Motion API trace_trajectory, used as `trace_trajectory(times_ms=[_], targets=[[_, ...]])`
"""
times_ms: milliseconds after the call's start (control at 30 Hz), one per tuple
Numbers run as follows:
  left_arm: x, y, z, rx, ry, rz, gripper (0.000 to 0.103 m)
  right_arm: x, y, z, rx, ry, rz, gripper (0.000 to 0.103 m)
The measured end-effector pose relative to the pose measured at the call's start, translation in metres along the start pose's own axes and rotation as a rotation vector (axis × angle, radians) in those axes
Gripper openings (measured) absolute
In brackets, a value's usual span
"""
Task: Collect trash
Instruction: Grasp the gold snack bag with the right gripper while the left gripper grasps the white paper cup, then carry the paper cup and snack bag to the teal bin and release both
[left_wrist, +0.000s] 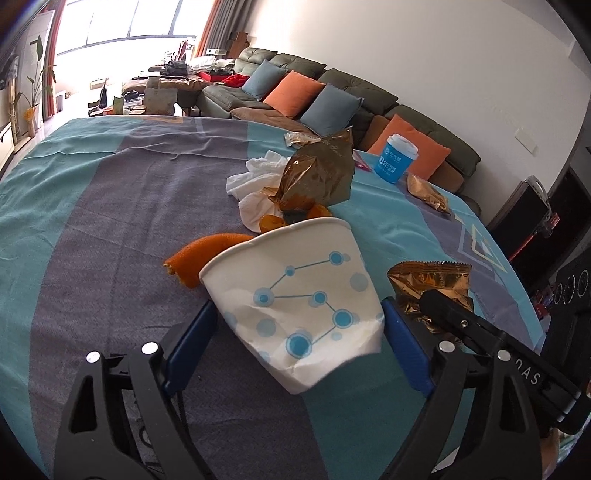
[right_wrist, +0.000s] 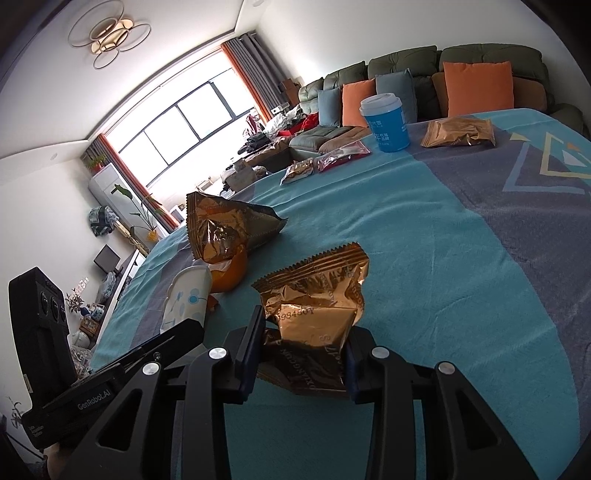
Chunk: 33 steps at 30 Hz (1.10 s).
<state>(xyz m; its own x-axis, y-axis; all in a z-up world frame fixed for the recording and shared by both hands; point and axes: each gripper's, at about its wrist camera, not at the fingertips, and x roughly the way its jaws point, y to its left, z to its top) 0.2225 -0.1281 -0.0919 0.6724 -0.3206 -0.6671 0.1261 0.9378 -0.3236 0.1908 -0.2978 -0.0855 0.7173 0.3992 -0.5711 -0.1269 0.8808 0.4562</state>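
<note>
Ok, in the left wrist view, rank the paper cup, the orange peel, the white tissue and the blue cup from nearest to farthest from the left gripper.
1. Paper cup, between the left gripper's fingers.
2. Orange peel, just behind the cup, left.
3. White tissue, mid-table.
4. Blue cup, far right edge.

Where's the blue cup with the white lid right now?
The blue cup stands upright at the far edge of the table, on the sofa side. In the right wrist view it sits between a red packet and a gold snack bag.
</note>
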Motion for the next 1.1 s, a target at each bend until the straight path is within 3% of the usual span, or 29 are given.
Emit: trace_trajectory(times_ms=[200, 433, 1100], targets=[[-0.01, -0.003, -0.002, 0.016, -0.015, -0.043, 0.079, -0.006, 0.002, 0.001, -0.007, -0.017, -0.003, 0.034], [-0.036, -0.005, 0.002, 0.043, -0.089, -0.061, 0.078, -0.017, 0.011, 0.002, -0.023, -0.043, 0.001, 0.034], [-0.146, 0.051, 0.004, 0.044, -0.323, 0.072, 0.078, -0.034, 0.088, 0.012, -0.179, -0.095, 0.065, 0.034]])
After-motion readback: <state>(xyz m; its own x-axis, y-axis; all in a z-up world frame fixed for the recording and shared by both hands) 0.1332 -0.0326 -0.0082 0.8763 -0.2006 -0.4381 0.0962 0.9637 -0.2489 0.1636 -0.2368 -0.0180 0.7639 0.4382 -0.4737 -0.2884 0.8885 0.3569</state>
